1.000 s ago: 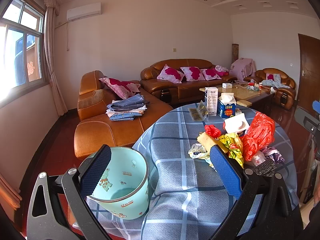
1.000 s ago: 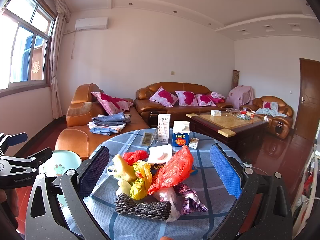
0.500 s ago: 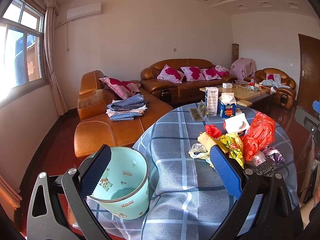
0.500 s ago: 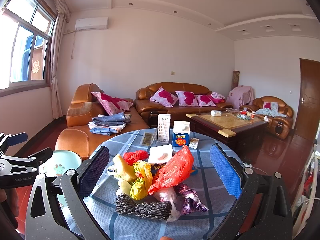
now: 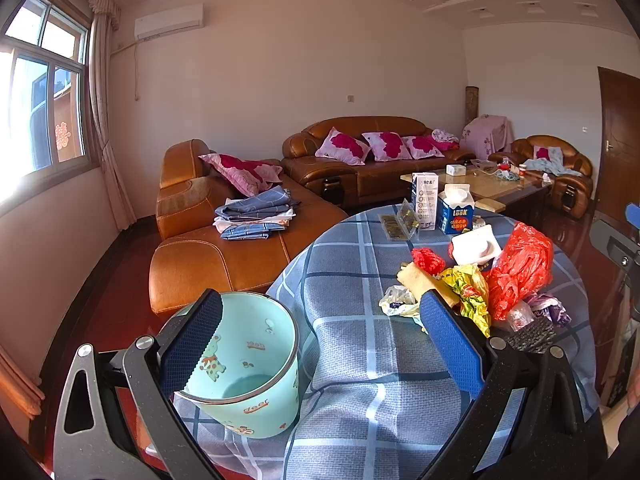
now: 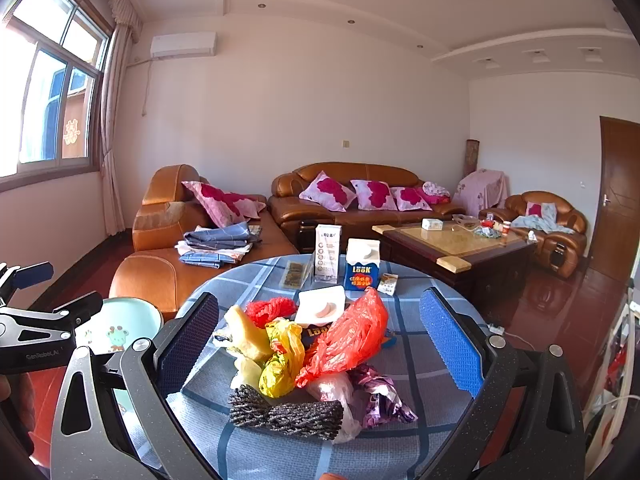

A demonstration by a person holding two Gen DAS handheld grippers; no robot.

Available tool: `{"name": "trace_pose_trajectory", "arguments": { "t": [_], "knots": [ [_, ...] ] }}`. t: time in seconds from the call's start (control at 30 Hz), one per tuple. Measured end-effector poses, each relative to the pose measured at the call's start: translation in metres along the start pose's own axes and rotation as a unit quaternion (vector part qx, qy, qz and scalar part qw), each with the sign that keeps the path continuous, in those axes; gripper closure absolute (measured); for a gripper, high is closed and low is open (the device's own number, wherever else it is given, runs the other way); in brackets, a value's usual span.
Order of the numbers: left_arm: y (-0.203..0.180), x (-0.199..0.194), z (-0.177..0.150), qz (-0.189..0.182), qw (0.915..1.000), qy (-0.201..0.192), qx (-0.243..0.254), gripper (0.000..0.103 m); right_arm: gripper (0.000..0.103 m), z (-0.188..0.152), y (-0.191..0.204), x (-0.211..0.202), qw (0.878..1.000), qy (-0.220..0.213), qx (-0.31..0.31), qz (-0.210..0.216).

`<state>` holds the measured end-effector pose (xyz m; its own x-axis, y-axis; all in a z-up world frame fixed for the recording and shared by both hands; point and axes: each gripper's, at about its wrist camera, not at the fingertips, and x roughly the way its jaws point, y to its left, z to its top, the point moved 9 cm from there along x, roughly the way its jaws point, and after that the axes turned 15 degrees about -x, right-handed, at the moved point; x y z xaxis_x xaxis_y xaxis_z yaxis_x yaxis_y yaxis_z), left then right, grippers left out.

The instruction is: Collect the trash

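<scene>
A heap of trash lies on the round table with the blue checked cloth [image 6: 248, 280]: a red plastic bag [image 6: 352, 336], a yellow bag [image 6: 282, 364], a red mesh ball [image 6: 270, 308], a black woven strip [image 6: 288, 416] and a purple wrapper [image 6: 380, 396]. A mint green bin [image 5: 244, 360] with cartoon prints stands at the table's left edge. My left gripper [image 5: 320, 344] is open, its left finger in front of the bin. My right gripper [image 6: 320, 344] is open, hovering just short of the heap. The red bag [image 5: 520, 268] also shows in the left wrist view.
A blue milk carton [image 6: 362, 266], a white box [image 6: 328, 254], a white dish [image 6: 322, 306] and small packets stand on the table's far side. Orange leather sofas [image 6: 352, 208] with pink cushions, folded cloths [image 6: 216, 246] and a coffee table [image 6: 456, 246] fill the room behind.
</scene>
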<state>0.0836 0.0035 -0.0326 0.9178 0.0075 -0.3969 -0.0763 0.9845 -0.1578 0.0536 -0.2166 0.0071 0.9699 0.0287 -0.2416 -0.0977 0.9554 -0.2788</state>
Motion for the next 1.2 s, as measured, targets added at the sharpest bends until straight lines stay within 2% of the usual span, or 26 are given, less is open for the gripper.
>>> {"name": "trace_pose_trajectory", "arguments": {
  "t": [0.57, 0.9, 1.0, 1.2],
  "knots": [
    [0.001, 0.013, -0.013, 0.009, 0.9999, 0.014, 0.004, 0.006, 0.005, -0.014, -0.003, 0.016, 1.0, 0.017, -0.001, -0.014],
    [-0.006, 0.051, -0.05, 0.013, 0.998, 0.06, 0.011, 0.006, 0.005, -0.065, -0.035, 0.045, 0.996, 0.064, 0.011, -0.057],
    [-0.016, 0.06, -0.063, 0.002, 0.9974, 0.072, 0.009, 0.006, 0.005, -0.088, -0.045, 0.053, 0.994, 0.087, 0.011, -0.067],
    [-0.057, 0.067, -0.083, -0.031, 0.9949, 0.088, 0.038, 0.006, 0.005, -0.119, -0.065, 0.061, 0.99, 0.113, 0.022, -0.078]
  ]
}}
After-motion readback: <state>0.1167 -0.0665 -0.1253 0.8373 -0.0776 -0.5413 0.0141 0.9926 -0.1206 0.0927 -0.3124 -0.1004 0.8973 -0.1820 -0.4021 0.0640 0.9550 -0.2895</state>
